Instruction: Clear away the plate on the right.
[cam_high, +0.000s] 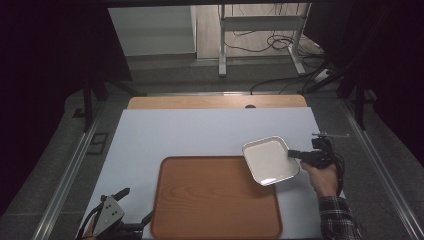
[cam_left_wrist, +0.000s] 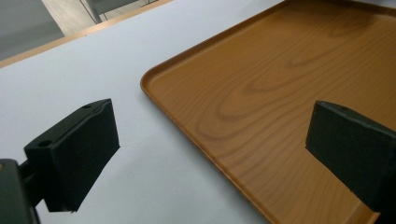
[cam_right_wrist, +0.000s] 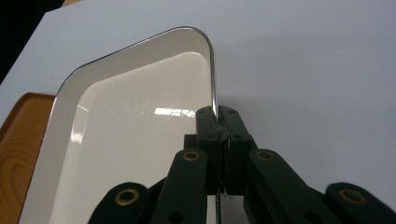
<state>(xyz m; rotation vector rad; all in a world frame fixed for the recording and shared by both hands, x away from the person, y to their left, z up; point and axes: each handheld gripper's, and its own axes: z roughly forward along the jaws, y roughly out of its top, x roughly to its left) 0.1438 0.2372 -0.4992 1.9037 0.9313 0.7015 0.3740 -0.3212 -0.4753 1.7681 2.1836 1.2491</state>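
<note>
left gripper (cam_high: 132, 207): down at the near-left corner of the table, jaws spread wide with nothing between them. In its own view (cam_left_wrist: 210, 154) one jaw hangs over the white sheet and the other over the tray, so it kinda straddles the tray's edge. Grey three-cornered plate on top shows in the high view.

sheet (cam_high: 200, 132): big white sheet covering most of the table (cam_high: 215, 101), a strip of wood peeking out at the far edge.

tray (cam_high: 215, 200): brown wood-grain tray with rounded corners, flat on the sheet at the near-middle. Nothing sitting on its bare surface that I can see. Also shows in the left gripper view (cam_left_wrist: 280, 93) and as an orange sliver in the right gripper view (cam_right_wrist: 18, 140).

dish (cam_high: 270, 160): white rectangular dish with a dark thin rim, tilted a bit, its left corner over the tray's far-right corner. Can't tell if it's touching the tray or not.

right gripper (cam_high: 295, 154): clamped tight on the dish's right rim; its own view (cam_right_wrist: 218, 116) shows both jaws pinching that edge.

right hand (cam_high: 322, 177): wrapped round the gripper, plaid sleeve behind it.
</note>
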